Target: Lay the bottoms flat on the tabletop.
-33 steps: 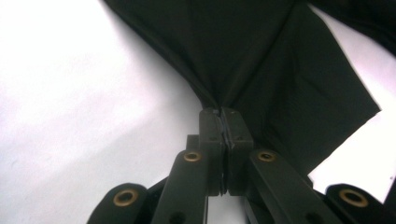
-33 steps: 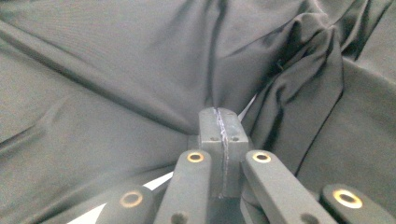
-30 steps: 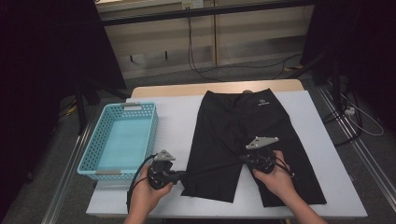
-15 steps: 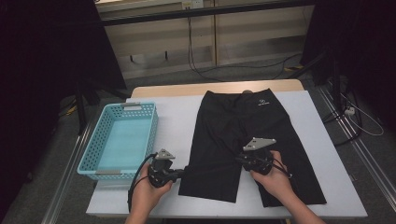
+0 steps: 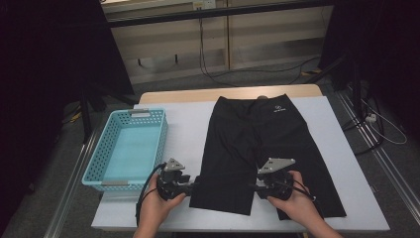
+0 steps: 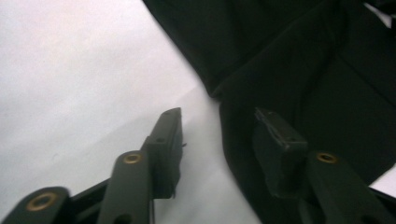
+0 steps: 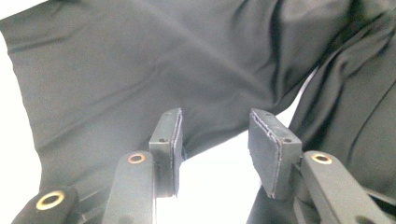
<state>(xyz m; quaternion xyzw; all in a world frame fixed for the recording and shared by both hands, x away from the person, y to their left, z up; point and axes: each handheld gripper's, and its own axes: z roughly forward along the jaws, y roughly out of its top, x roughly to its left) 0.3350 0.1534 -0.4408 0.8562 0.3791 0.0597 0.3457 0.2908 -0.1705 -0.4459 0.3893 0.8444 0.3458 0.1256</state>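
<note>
The black shorts [image 5: 260,148] lie flat on the white desk [image 5: 190,124] (a turquoise basket [image 5: 130,148] beside them), with the left gripper [image 5: 190,186] and right gripper [image 5: 255,187] at their near hem, both jaws just opened and gripping nothing.
</note>
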